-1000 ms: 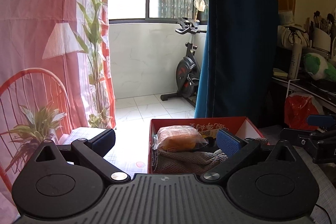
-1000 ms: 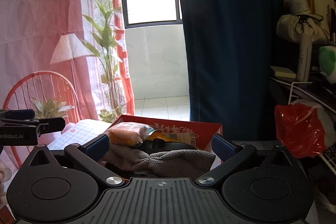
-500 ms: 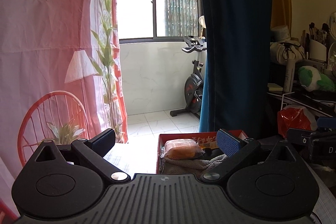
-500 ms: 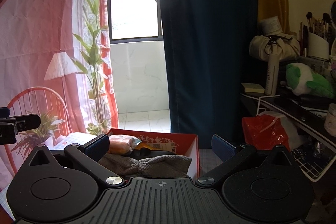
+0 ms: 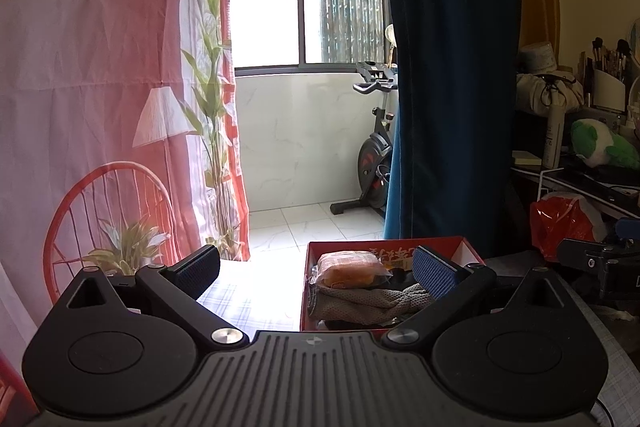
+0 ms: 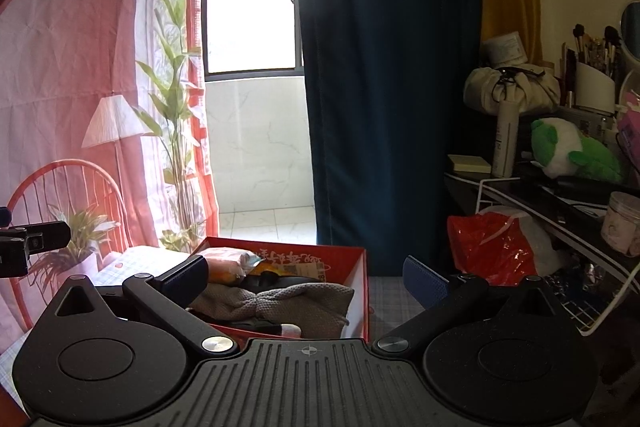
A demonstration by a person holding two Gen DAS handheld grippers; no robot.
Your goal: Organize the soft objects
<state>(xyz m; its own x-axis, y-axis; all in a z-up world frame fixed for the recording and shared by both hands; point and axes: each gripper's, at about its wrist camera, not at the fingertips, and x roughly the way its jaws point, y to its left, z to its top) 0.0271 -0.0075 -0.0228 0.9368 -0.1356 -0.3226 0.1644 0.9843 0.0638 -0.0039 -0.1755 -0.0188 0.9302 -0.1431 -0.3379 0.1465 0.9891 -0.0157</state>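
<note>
Daylit tiles and a dark blue curtain [image 5: 448, 87] back a checked tabletop [image 5: 248, 301]. Left gripper [image 5: 316, 269] and right gripper [image 6: 306, 277] both hover with jaws spread wide, holding nothing. Just ahead of them sits a red box [image 6: 356, 267] with a grey knitted cloth [image 6: 288, 303] and a wrapped orange bun [image 5: 350, 269] inside; a green plush toy [image 6: 576, 151] lies on the shelf to the right.

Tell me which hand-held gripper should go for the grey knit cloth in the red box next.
Right, probably. The right hand-held gripper is open with the grey knit cloth between its fingers. The left hand-held gripper, also open, has the red box off toward its right finger.
</note>
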